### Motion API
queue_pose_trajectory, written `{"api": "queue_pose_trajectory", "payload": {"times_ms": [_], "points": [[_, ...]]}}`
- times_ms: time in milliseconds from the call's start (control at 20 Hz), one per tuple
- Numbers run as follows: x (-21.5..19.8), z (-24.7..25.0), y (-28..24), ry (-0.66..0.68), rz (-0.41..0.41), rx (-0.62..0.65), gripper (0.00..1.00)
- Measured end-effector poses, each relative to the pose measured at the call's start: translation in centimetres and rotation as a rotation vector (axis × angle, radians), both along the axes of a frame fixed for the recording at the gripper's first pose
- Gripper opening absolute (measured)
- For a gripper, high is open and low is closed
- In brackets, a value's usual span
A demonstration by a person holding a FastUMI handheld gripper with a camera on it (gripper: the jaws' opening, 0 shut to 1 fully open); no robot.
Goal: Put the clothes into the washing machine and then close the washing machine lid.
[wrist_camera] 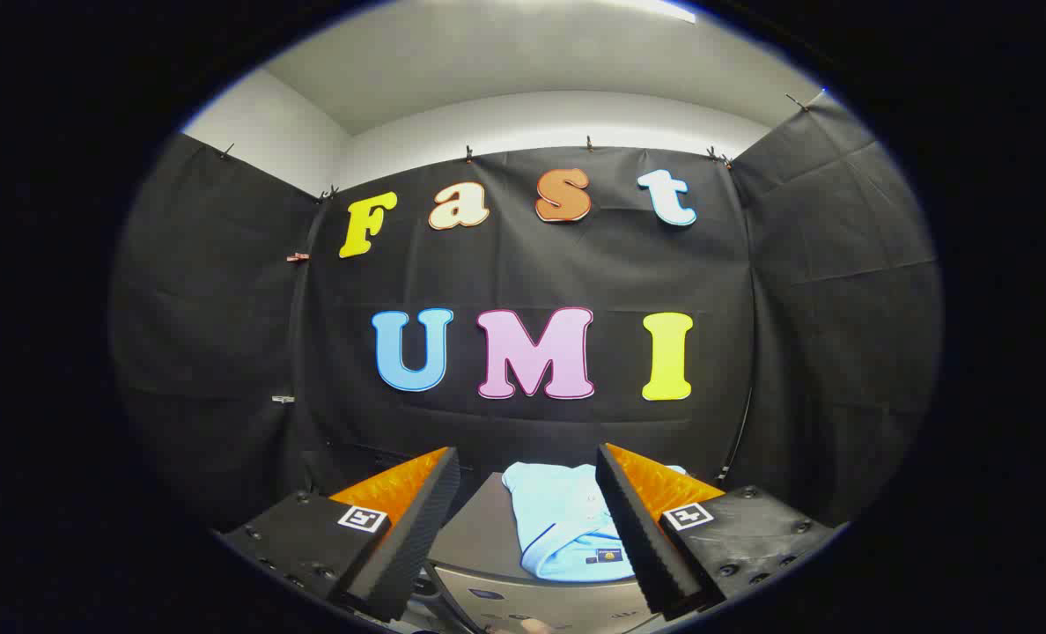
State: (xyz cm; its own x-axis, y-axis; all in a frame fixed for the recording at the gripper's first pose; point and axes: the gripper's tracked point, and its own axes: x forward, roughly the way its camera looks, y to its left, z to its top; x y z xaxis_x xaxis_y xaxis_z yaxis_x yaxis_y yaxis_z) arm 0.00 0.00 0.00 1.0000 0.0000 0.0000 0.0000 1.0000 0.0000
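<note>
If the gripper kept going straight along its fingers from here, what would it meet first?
Probably the folded light blue garment lying on the washing machine, just ahead between the open gripper's fingers. Depth is unclear; if it passes above, the black cloth wall comes next.

Tongs spread apart, open air above shirt on washer

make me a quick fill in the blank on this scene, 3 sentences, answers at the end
1. The folded shirt lying on the washing machine is light ____ in colour.
2. The gripper has its fingers ____, with nothing held between them.
3. The shirt rests on top of the machine's ____, which is down.

Missing words: blue; open; lid
</note>
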Motion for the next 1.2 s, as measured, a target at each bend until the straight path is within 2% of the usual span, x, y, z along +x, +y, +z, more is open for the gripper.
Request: {"api": "queue_pose_trajectory", "payload": {"times_ms": [1200], "points": [[0.5,1.0,-1.1,-0.028,-0.024,-0.009,0.98]]}}
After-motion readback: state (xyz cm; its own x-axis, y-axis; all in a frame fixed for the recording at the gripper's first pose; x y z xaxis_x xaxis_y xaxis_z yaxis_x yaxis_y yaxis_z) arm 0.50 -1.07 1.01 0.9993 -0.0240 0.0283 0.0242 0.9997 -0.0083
